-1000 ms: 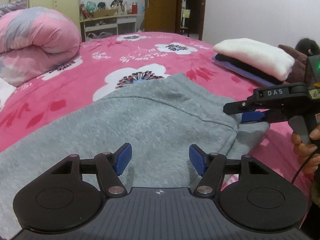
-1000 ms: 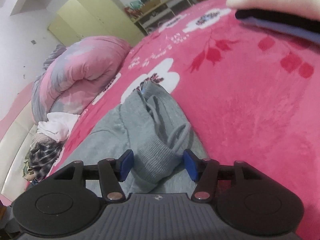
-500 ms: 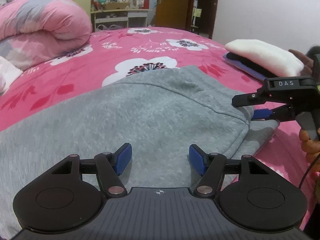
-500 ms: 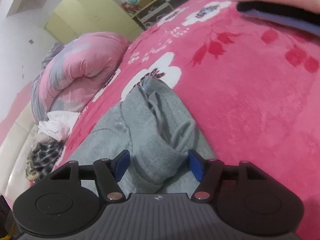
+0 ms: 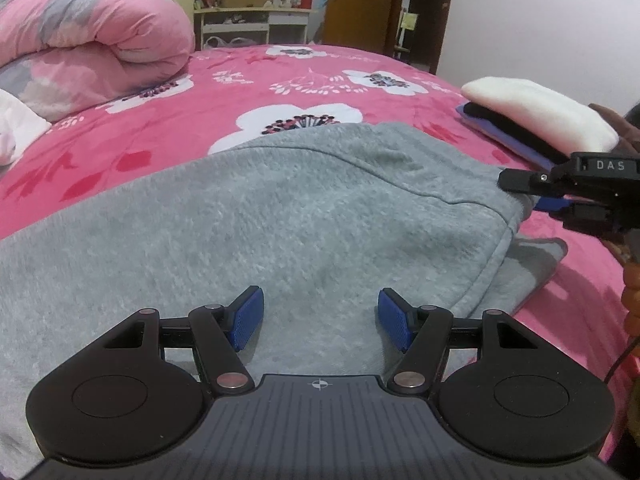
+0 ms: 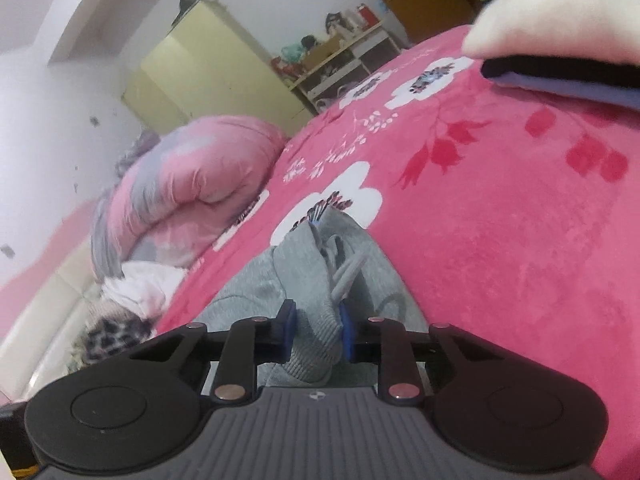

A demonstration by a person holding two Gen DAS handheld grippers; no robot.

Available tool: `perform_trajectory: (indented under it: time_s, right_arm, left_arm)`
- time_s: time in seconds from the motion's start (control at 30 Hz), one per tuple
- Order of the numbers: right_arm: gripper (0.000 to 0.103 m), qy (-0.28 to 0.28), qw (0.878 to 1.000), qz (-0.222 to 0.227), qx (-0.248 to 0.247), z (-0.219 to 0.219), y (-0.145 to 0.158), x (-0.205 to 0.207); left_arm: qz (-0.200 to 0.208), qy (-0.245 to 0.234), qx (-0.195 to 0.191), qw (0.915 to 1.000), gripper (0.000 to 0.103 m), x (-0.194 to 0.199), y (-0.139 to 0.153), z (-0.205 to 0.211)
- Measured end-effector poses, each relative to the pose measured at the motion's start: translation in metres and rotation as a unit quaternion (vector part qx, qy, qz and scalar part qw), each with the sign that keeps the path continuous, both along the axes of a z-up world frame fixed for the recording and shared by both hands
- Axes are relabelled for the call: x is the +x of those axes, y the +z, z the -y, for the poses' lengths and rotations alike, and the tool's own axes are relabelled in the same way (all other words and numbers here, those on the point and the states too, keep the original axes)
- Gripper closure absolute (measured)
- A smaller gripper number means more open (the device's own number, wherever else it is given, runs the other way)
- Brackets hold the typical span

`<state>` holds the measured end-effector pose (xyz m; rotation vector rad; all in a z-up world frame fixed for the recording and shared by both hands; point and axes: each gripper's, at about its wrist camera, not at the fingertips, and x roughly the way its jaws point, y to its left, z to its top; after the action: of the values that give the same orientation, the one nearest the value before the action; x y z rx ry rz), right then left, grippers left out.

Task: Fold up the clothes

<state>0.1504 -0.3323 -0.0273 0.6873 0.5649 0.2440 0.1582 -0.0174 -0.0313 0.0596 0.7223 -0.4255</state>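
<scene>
Here, the grey garment (image 5: 280, 220) lay spread flat over the pink floral bedspread (image 5: 240, 92), filling the centre and lower left of the left wrist view and running to a hemmed corner at the right of the frame. The left hand-held gripper (image 5: 320, 318) hovered over the cloth in the lower centre of that view, its blue pads (image 5: 245, 317) standing well apart with nothing pinched between them. The right hand-held gripper (image 6: 316, 334), in the lower centre of the right wrist view, had just been closing its jaws and now gripped a bunched, ribbed edge of the grey garment (image 6: 316, 320) between its blue pads (image 6: 347, 332); cloth bulged above and below the pads. In the left wrist view the same right hand-held gripper (image 5: 548, 202) entered from the right edge of the frame, meeting the garment's corner, with part of a hand (image 5: 630, 292) visible below it. A rolled pink-and-grey duvet (image 5: 92, 36) occupied the upper left of the left wrist view. A stack of folded clothes (image 5: 540, 116), white on top of dark layers, rested on the bed at the upper right. A shelf unit (image 5: 256, 20) and a wooden door (image 5: 360, 0) stood against the far wall, at the top centre.
</scene>
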Motion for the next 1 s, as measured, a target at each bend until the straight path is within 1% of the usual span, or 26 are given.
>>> perform_trajectory:
  time_s: [0.17, 0.33, 0.43, 0.5, 0.53, 0.6, 0.67, 0.77, 0.8, 0.87, 0.9, 0.93, 1.0]
  right_arm:
    - [0.080, -0.005, 1.000, 0.018, 0.025, 0.008, -0.001, -0.006]
    - [0.081, 0.007, 0.999, 0.048, 0.019, 0.010, 0.016, 0.003]
    - [0.081, 0.000, 0.998, 0.056, 0.004, 0.013, 0.015, -0.002]
    - [0.081, -0.006, 0.999, 0.042, 0.000, 0.017, 0.001, -0.005]
    - [0.081, -0.011, 1.000, 0.023, 0.006, 0.021, -0.012, -0.005]
    - [0.081, -0.017, 0.999, 0.000, 0.040, 0.029, -0.030, -0.003]
    - [0.082, -0.014, 0.998, 0.009, 0.058, 0.033, -0.025, -0.003]
    - [0.082, -0.003, 0.999, 0.041, 0.025, 0.024, -0.006, -0.005]
    - [0.082, -0.003, 0.999, 0.041, 0.015, 0.021, -0.006, -0.006]
    - [0.078, -0.008, 1.000, 0.007, 0.008, 0.024, -0.020, -0.005]
    - [0.070, -0.010, 1.000, -0.011, 0.004, 0.025, -0.027, -0.005]
    - [0.060, -0.011, 1.000, -0.018, 0.017, 0.032, -0.028, -0.007]
    - [0.056, -0.013, 0.998, -0.032, 0.044, 0.045, -0.030, -0.012]
  left_arm:
    - [-0.003, -0.008, 0.002, 1.0000, 0.039, 0.001, 0.003, 0.011]
    - [0.006, -0.015, -0.008, 0.9998, 0.039, 0.006, 0.014, 0.019]
    - [0.000, -0.027, -0.004, 0.9996, 0.039, 0.008, 0.010, 0.027]
    - [-0.010, -0.030, 0.008, 0.9995, 0.039, 0.007, 0.001, 0.032]
    - [-0.015, -0.030, 0.011, 0.9994, 0.039, 0.007, -0.003, 0.033]
    - [-0.015, -0.027, 0.009, 0.9995, 0.039, 0.006, -0.003, 0.033]
    - [-0.013, -0.027, 0.006, 0.9995, 0.039, 0.007, 0.000, 0.033]
    - [-0.014, -0.027, 0.009, 0.9995, 0.039, 0.007, 0.001, 0.034]
    - [-0.018, -0.027, 0.010, 0.9994, 0.039, 0.007, -0.001, 0.034]
    - [-0.024, -0.025, 0.007, 0.9994, 0.039, 0.005, -0.004, 0.033]
    - [-0.026, -0.023, 0.004, 0.9994, 0.039, 0.004, -0.005, 0.033]
    - [-0.026, -0.022, 0.000, 0.9994, 0.039, 0.003, -0.004, 0.032]
    - [-0.025, -0.019, -0.010, 0.9995, 0.039, 0.002, -0.002, 0.028]
